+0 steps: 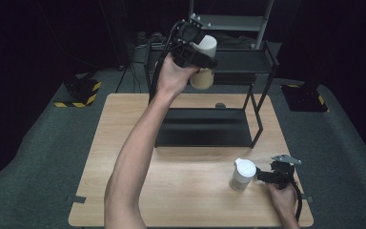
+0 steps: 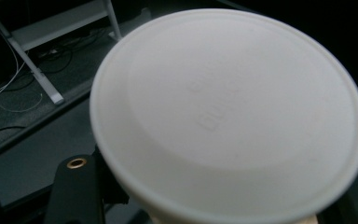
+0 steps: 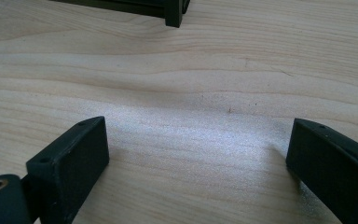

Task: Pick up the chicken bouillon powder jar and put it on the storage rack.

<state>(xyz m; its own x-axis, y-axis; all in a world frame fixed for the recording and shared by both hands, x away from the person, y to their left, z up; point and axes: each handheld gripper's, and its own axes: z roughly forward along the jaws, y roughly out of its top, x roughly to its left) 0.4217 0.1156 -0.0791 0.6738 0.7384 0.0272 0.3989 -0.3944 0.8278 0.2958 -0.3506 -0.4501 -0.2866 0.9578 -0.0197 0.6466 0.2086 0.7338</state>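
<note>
**Lidded cup raised over the rack**

Wooden counter (image 1: pixel 190 191) is seen carrying a black rack (image 1: pixel 205 126). One lidded cup (image 1: pixel 205 62) is pinched by the left claw (image 1: pixel 195 50) above the rack; another cup (image 1: pixel 242 174) stands just beside the right claw (image 3: pixel 198 156), whose jaws are spread.

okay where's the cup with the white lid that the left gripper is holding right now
In the high view the lidded cup is held up in the left gripper, above the top of the black shelf rack at the table's far side.
</note>
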